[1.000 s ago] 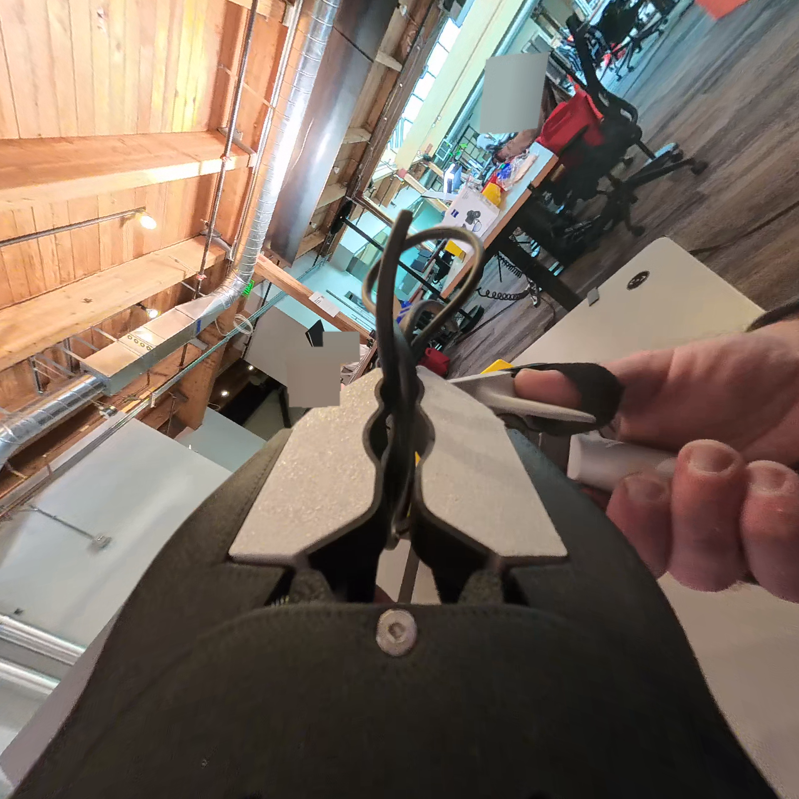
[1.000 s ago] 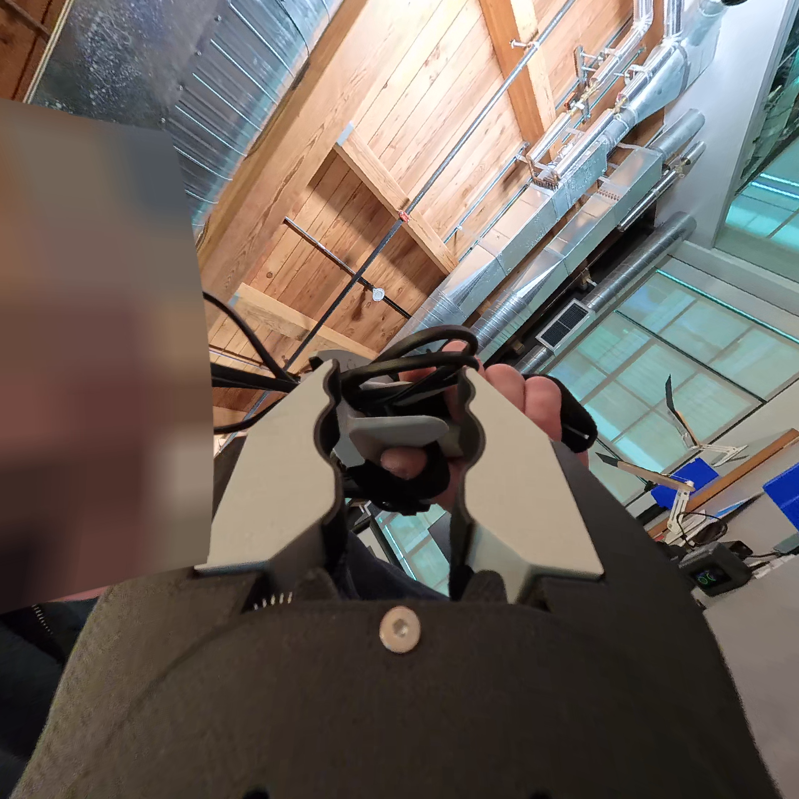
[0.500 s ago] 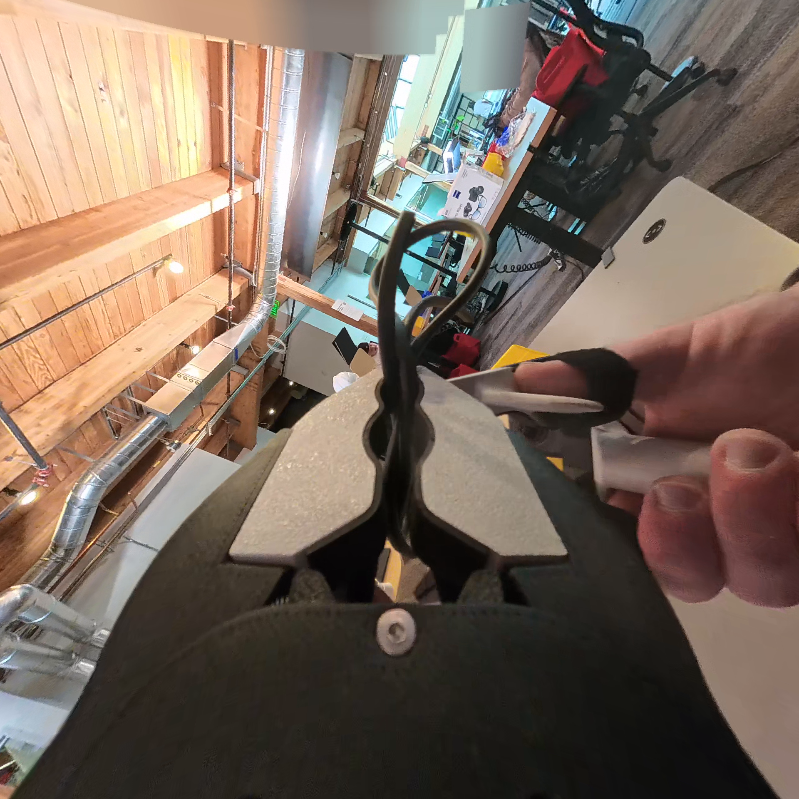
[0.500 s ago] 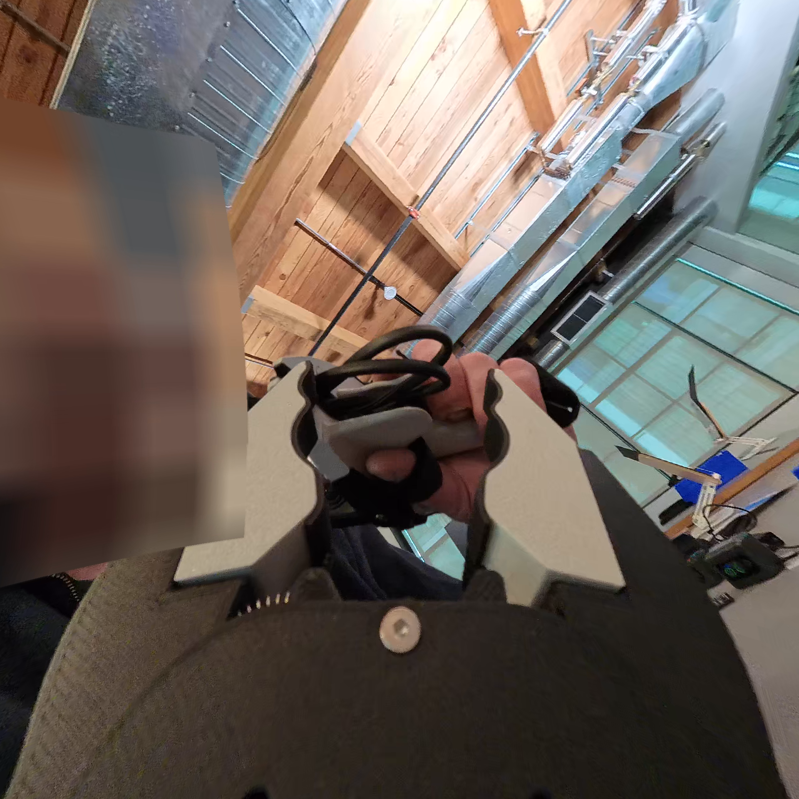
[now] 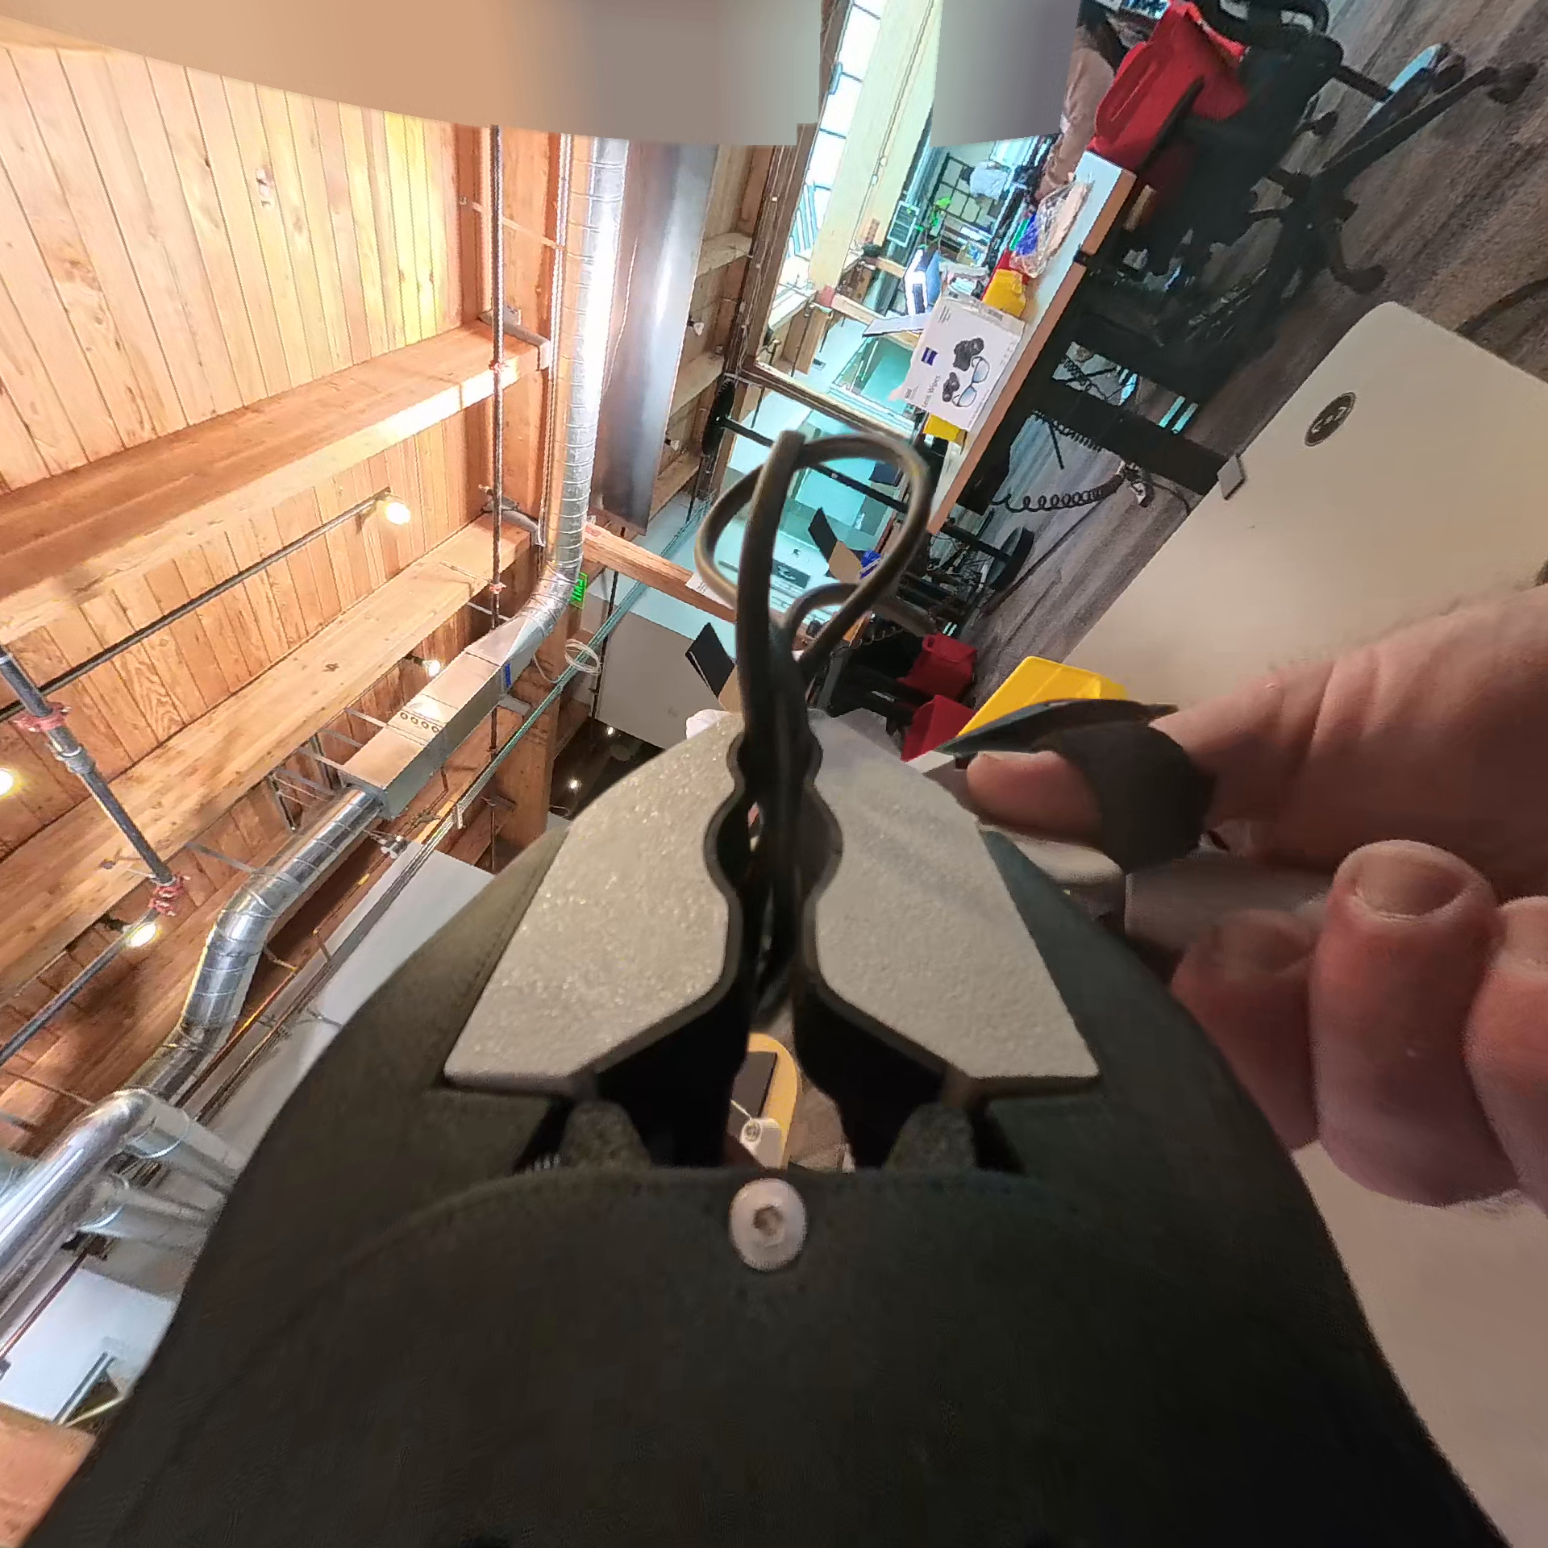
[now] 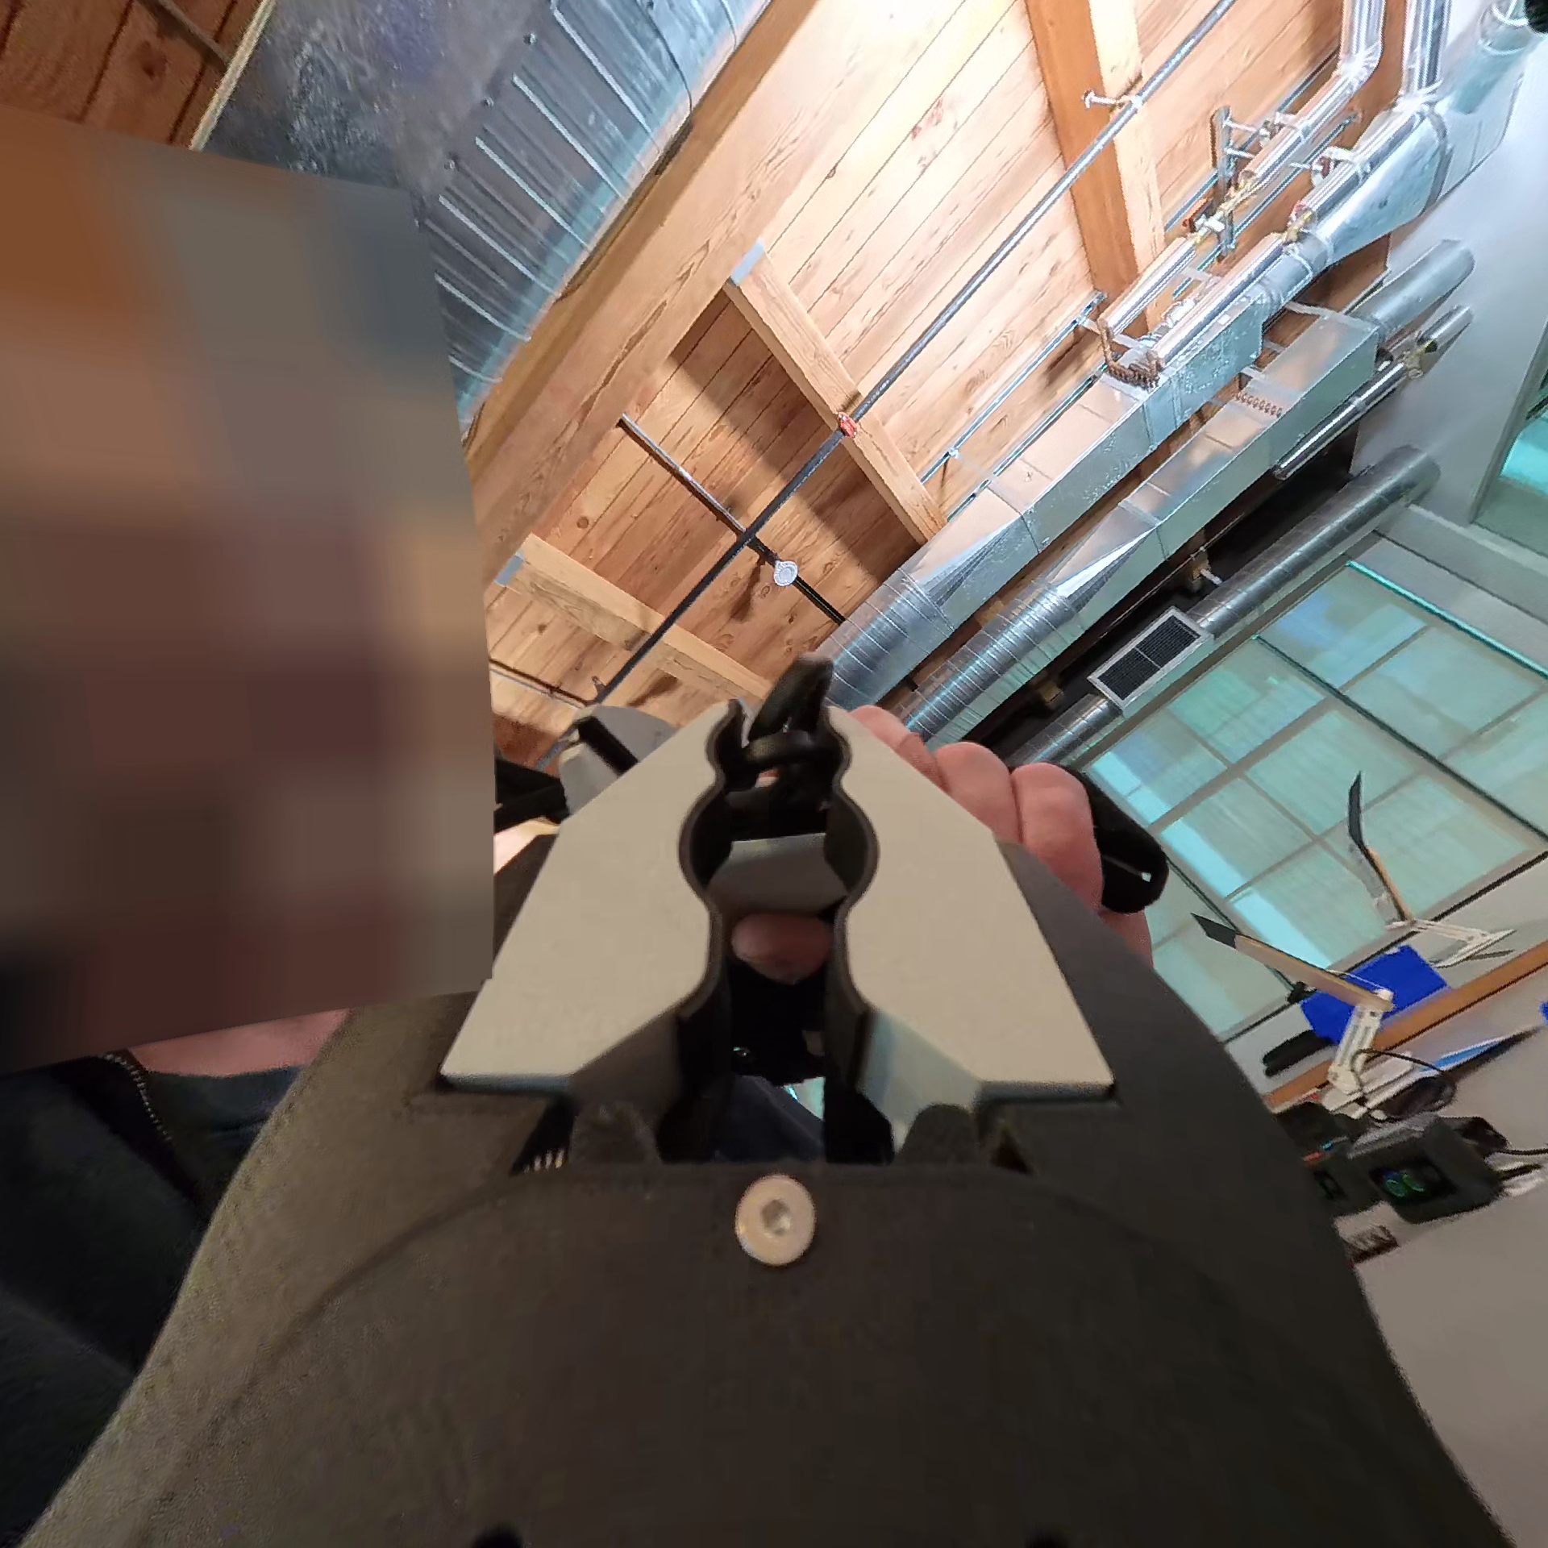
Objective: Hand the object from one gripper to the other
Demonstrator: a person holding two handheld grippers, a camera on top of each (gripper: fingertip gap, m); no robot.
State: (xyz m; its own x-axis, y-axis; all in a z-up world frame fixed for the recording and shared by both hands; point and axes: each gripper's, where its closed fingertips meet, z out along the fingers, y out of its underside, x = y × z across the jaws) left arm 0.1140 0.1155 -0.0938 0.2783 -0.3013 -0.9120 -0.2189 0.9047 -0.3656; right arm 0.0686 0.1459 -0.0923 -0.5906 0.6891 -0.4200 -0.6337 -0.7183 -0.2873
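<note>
the left gripper (image 5: 775, 758) is clamped on a bundle of black cable (image 5: 775, 603), loops projecting ahead of its tips. the right gripper (image 6: 783, 745) is closed on the same cable (image 6: 787, 733), beside the hand (image 6: 1005, 804) holding the left unit. behind both: timber ceiling (image 5: 251, 335), silver ducts (image 6: 1089, 519); right of the left gripper, a white table (image 5: 1340, 519)

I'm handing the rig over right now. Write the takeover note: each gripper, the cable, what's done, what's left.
Left gripper: shut on the coiled black cable, loops standing above its fingertips.
Right gripper: jaws closed in around the same cable near their tips; a firm grip cannot be confirmed.
Done: both grippers are brought together at the cable.
Left: confirm the right's hold, open the left, draw apart.
</note>
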